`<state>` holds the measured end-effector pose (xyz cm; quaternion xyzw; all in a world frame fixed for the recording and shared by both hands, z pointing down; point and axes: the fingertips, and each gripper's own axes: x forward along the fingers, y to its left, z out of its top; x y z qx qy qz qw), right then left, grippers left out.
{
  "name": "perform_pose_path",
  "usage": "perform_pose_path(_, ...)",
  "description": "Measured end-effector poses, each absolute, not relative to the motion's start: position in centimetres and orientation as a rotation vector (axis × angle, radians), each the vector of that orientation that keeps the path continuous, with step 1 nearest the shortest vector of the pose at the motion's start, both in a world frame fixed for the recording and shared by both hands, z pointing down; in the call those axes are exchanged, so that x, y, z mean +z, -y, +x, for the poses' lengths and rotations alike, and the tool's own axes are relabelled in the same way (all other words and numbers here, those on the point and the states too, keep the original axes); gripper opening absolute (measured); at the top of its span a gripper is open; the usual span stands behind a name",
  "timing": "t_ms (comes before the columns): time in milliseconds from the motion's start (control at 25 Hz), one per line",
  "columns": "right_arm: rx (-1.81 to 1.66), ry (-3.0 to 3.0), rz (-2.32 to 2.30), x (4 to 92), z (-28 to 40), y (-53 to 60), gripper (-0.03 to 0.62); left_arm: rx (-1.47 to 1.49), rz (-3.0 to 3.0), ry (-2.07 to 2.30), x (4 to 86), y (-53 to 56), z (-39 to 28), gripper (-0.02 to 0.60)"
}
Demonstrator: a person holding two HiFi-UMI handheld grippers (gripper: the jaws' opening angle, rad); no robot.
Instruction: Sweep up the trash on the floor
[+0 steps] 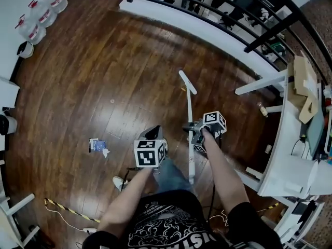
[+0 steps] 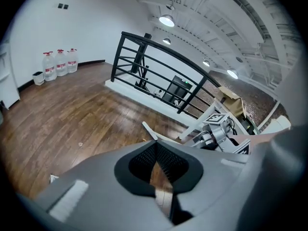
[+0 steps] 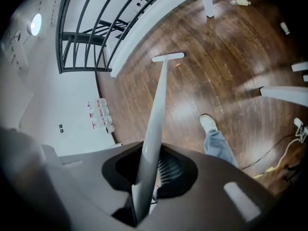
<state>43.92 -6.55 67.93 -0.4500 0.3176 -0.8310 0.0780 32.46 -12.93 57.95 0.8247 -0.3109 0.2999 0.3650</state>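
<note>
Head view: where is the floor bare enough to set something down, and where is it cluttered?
The widest bare stretch of wood floor lies between the water jugs, the railing base and the broom. It is crowded at lower left, with the wrapper and a cable, and at right around the table legs.

Both claws held out ahead of us, only the right one loaded.
Our left claw [image 2: 155, 146] has its jaws closed tip to tip with nothing between them, carried on our bare left forearm [image 1: 127, 196]. Just right of it, our right claw [image 3: 144, 165] is clamped on a white handle [image 3: 158, 100] that runs out beyond its jaws; our right forearm [image 1: 225, 173] reaches forward behind it.
</note>
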Motion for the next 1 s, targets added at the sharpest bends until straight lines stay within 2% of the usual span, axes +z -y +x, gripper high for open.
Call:
perform_pose_path(160, -2.546, -0.904, -1.412, 71.7, 49.3, 8.0, 0.048, 0.823, 2.101, 0.807, 59.4, 14.7, 34.9, 0.005)
perform_pose_path(400, -2.698, -0.892, -1.549, 76.0, 53.6, 8.9, 0.046, 0.941, 2.081, 0.850, 62.1, 16.2, 34.8, 0.005)
perform_pose_path(760, -2.737, -0.869, -1.430, 76.5, 50.2, 7.8, 0.046, 0.920, 2.021, 0.863, 62.6, 16.5, 35.3, 0.005)
perform_pose_path(1000, -2.747, -0.841, -1.354, 76.1, 45.7, 6.2, 0.046, 0.906, 2.013, 0.871, 62.3, 15.5, 33.2, 0.005)
